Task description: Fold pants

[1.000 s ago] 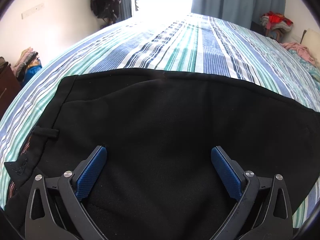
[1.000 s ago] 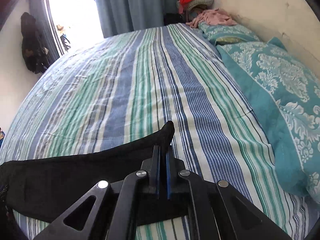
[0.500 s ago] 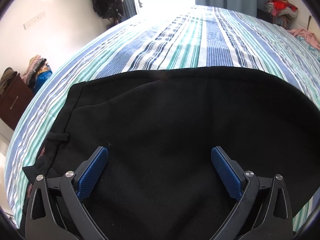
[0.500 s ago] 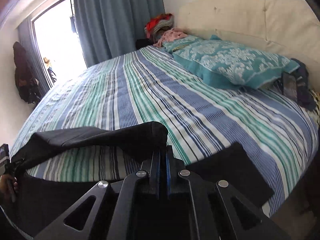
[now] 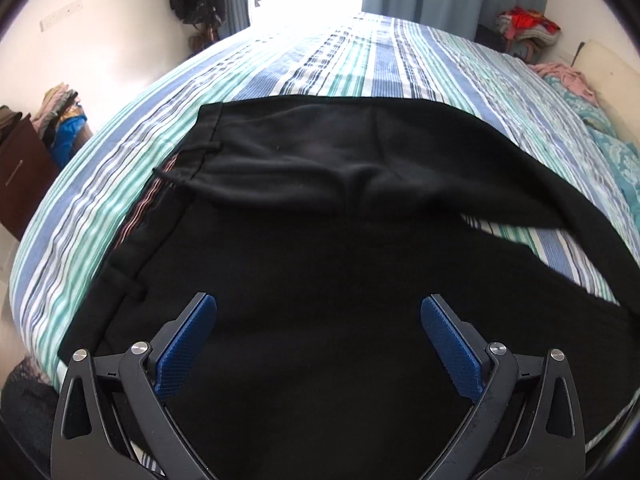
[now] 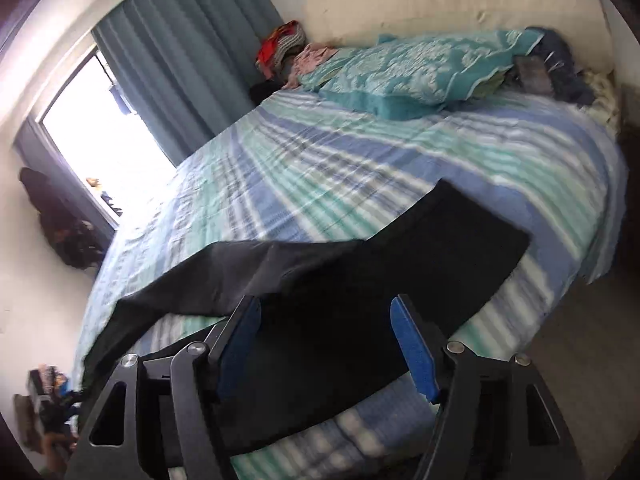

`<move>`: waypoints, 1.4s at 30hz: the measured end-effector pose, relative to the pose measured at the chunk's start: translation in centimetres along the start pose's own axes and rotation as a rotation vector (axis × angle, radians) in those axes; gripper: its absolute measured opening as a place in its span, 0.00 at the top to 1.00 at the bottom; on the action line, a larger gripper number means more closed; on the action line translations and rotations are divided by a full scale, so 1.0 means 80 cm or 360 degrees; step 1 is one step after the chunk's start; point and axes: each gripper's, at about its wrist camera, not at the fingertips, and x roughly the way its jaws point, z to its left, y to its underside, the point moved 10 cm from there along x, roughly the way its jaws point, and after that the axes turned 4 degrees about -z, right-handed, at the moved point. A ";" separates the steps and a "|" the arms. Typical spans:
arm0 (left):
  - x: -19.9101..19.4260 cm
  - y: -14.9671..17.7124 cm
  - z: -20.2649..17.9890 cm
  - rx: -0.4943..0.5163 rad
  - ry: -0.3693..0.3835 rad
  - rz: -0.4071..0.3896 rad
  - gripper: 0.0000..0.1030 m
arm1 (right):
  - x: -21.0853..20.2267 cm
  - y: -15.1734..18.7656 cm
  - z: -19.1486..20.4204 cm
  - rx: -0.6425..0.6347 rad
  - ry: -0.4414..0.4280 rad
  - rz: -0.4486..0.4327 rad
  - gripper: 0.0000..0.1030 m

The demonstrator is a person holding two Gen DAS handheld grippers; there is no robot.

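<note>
- Jaws of the left gripper (image 5: 319, 344) are standing spread wide, with nothing pinched; the blue ribbed pads (image 5: 186, 346) are hovering over black cloth without pressing on it.
- Jaws of the right gripper (image 6: 326, 344) are opening at this moment; cloth is showing in the gap between them, but the pads are not pressing on it.
- Black woven fabric pants (image 5: 340, 264) are lying spread on the blue, teal and white striped bedsheet (image 5: 360, 60), near its front edge, well apart from the teal patterned pillow (image 6: 408, 68).
- In the left wrist view, the waistband (image 5: 168, 196) with its belt loop is lying to the left of the pants' middle, and 2 legs are running off to the right, so the long axis is lying crosswise to both grippers.
- 1 leg is sitting partly over the other, with a wedge of sheet showing between them at the right side of the pants.
- In the right wrist view, the leg's squared hem end (image 6: 480, 224) is lying up and to the right of the jaws.
- My judgement: the left gripper is nearer the waistband, the right is nearer the hems, so the next fold is likely turning on bringing 1 end along that axis toward the other.
</note>
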 end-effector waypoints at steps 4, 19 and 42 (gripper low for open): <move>-0.018 0.032 0.005 -0.0017 0.0027 0.0036 0.01 | 0.042 0.037 0.043 0.0193 -0.0284 0.0128 0.34; -0.010 -0.081 -0.069 -0.0074 0.0385 0.0073 0.00 | 0.028 -0.091 0.050 0.0257 -0.0145 -0.0150 0.89; 0.131 -0.198 -0.097 -0.0563 0.0525 0.0426 0.95 | -0.112 -0.139 0.102 -0.0126 -0.0442 -0.0267 0.90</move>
